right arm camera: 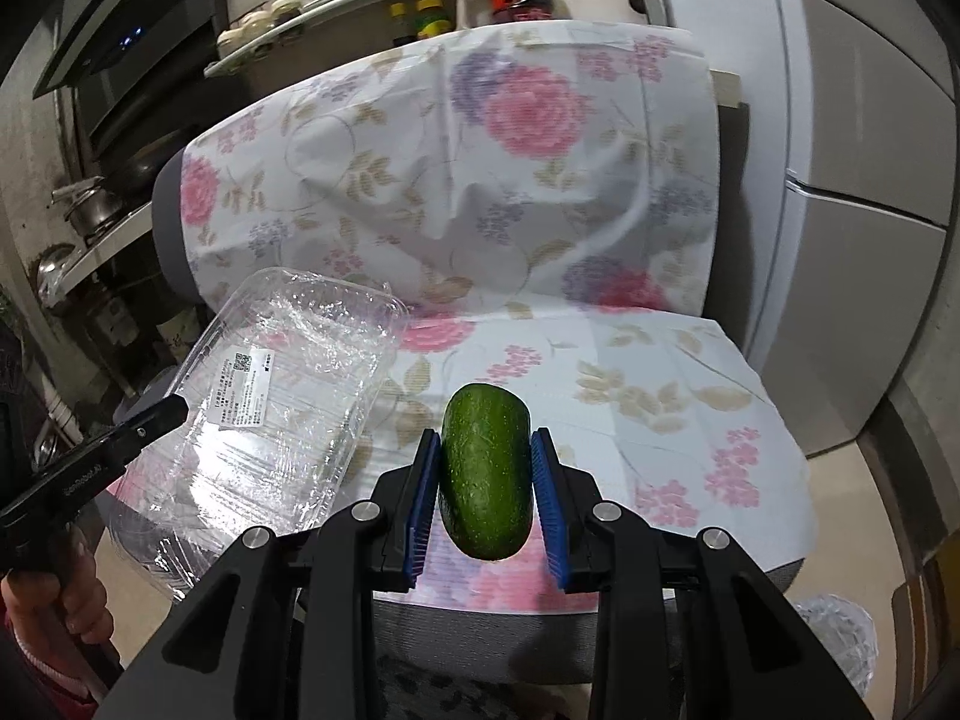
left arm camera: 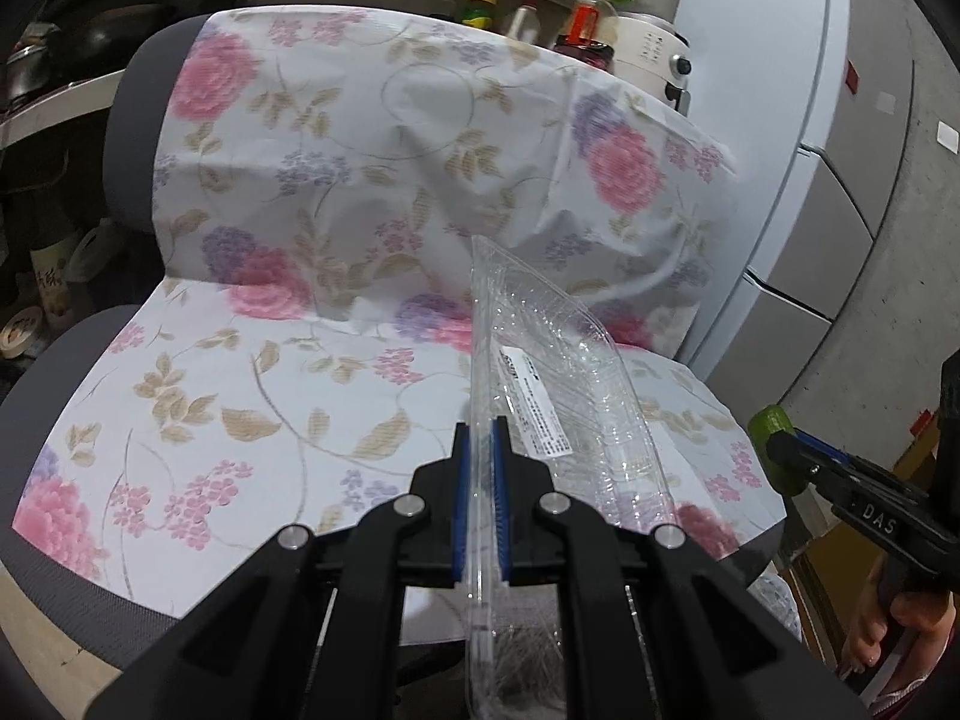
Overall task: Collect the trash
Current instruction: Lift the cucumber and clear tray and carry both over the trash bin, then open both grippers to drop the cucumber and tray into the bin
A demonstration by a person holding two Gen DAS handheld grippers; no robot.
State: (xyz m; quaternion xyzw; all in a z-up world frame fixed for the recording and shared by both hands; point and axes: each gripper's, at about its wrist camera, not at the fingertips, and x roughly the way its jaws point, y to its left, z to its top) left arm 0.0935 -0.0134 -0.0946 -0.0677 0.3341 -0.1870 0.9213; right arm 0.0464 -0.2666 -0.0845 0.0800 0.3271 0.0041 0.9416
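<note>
- Over the chair (left arm camera: 54, 360) draped in a floral cloth (left arm camera: 360, 180), I hold both grippers up.
- My left gripper (left arm camera: 480, 426) is clamped on the edge of a clear plastic tray (left arm camera: 540, 360).
- My right gripper (right arm camera: 485, 438) squeezes a green cucumber piece (right arm camera: 485, 468).

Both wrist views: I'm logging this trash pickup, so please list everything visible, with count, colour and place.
plastic tray: one, clear with a white label, clamped at its edge in the left claw, above the seat
cucumber piece: one, green, clamped in the right claw
chair: one, grey, under the cloth
floral cloth: one, white with pink and purple flowers, over the seat and backrest
bottles and jars: several, mixed colours, shelves behind
fridge: one, grey, right
hands: one per view, gripping the handles
</note>
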